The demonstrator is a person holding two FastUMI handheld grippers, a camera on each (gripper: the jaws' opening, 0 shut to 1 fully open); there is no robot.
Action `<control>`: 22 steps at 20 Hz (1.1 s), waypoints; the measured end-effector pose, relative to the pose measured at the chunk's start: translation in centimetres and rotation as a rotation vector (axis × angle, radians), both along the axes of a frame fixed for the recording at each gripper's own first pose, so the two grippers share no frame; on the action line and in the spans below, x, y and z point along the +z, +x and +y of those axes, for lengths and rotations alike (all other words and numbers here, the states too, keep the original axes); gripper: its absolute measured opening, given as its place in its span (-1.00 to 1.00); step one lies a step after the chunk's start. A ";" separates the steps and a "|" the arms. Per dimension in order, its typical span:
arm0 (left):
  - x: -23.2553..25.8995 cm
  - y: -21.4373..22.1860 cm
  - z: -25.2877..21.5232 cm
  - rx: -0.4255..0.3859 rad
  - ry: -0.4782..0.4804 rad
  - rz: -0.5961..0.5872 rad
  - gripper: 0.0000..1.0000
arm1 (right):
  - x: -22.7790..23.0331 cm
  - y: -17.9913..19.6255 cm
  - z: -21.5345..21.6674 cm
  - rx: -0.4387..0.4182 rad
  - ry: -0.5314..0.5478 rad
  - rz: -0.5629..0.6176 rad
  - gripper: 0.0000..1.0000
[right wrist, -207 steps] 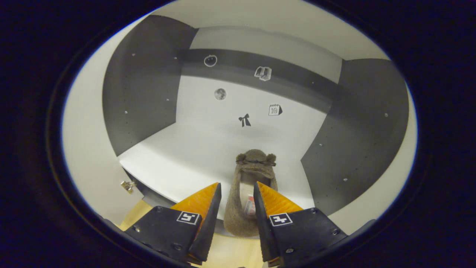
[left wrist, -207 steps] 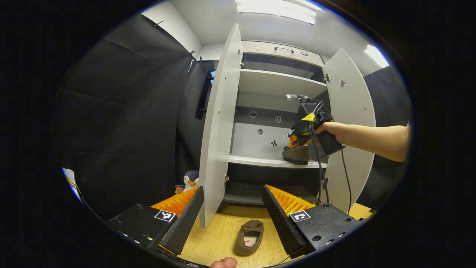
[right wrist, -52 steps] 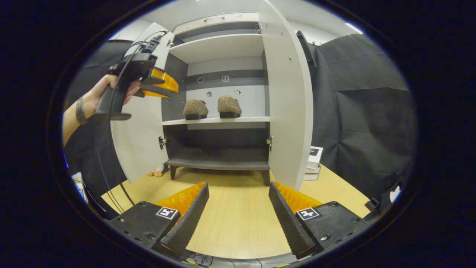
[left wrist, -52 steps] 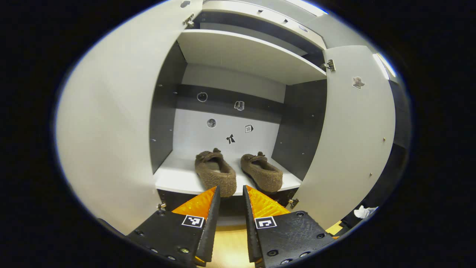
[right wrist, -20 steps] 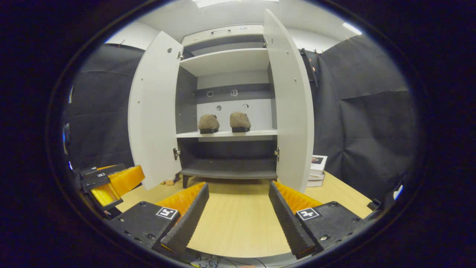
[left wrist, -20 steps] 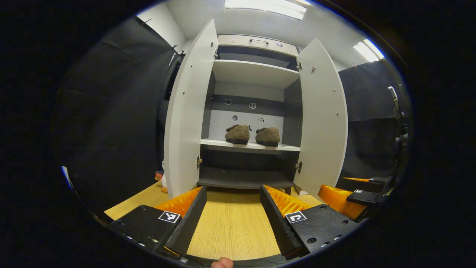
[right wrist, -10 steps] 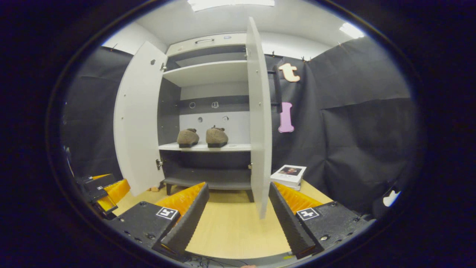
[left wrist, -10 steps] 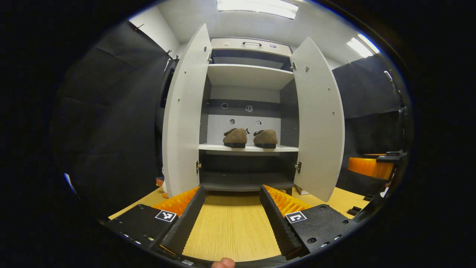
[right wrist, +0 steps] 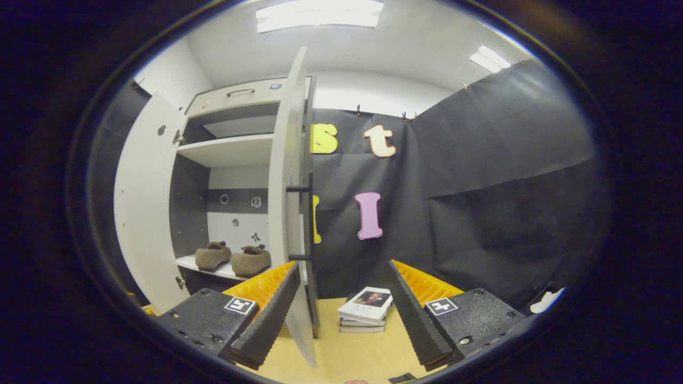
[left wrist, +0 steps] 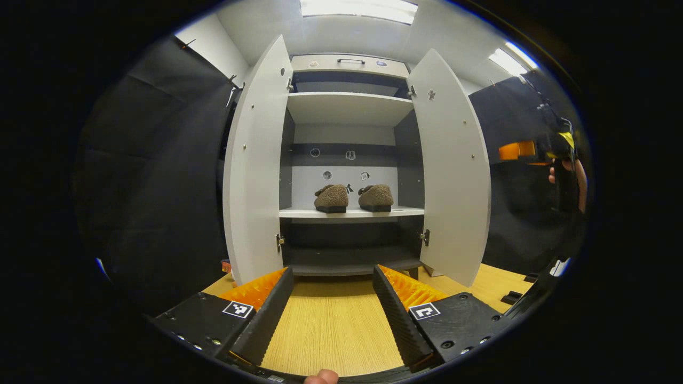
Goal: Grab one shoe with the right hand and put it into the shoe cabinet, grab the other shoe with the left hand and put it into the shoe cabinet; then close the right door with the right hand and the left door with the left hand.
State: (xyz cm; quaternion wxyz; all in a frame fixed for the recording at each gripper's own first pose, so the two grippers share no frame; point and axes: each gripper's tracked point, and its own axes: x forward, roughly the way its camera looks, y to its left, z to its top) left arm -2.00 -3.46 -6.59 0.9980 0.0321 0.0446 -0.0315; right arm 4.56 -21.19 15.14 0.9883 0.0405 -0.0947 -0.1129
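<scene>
Two brown fuzzy shoes (left wrist: 331, 198) (left wrist: 375, 197) stand side by side on the middle shelf of the white shoe cabinet (left wrist: 349, 109). Both doors stand wide open: the left door (left wrist: 251, 170) and the right door (left wrist: 451, 170). My left gripper (left wrist: 332, 269) is open and empty, low over the wooden floor in front of the cabinet. My right gripper (right wrist: 344, 264) is open and empty, with the right door (right wrist: 285, 202) edge-on just ahead of its left finger and the door's black handle (right wrist: 300, 224) on the outer side. In the left gripper view a hand (left wrist: 566, 178) holds the right gripper (left wrist: 515, 151) beyond that door.
A stack of books (right wrist: 365, 310) lies on the wooden floor (left wrist: 331, 330) behind the right door, near the black cloth wall (right wrist: 480, 202). The cabinet has an upper shelf and a dark bottom shelf (left wrist: 347, 256). The shoes (right wrist: 232, 258) show past the door's edge.
My right gripper has risen and swung right, from facing the cabinet's inside to facing the right door's edge and outer side. The left gripper has barely moved. Both doors stay open.
</scene>
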 end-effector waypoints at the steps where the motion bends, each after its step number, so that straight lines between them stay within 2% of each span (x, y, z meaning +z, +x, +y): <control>1: -0.2 0.0 0.1 0.001 0.004 0.004 0.81 | 1.1 0.4 -0.7 -0.010 -0.004 -0.014 1.00; 5: -0.4 0.3 0.5 0.009 0.011 0.023 0.81 | 3.0 3.7 -3.8 -0.065 -0.058 0.026 1.00; 11: -1.0 0.3 0.3 0.009 0.015 0.038 0.80 | 3.3 7.2 -3.6 -0.042 -0.075 0.061 0.99; 15: -1.1 0.3 0.3 0.006 0.016 0.041 0.80 | 3.2 6.9 -1.7 -0.001 -0.066 0.062 0.86; 16: -1.1 0.3 0.4 0.006 0.017 0.041 0.80 | 3.3 6.9 -1.3 0.015 -0.075 0.063 0.91; 17: -1.1 0.2 0.5 0.008 0.018 0.038 0.80 | 3.3 6.8 -0.7 0.038 -0.089 0.072 0.86; 22: -0.6 0.3 1.6 0.025 0.018 0.025 0.80 | 3.4 7.0 4.1 0.132 -0.110 0.080 0.91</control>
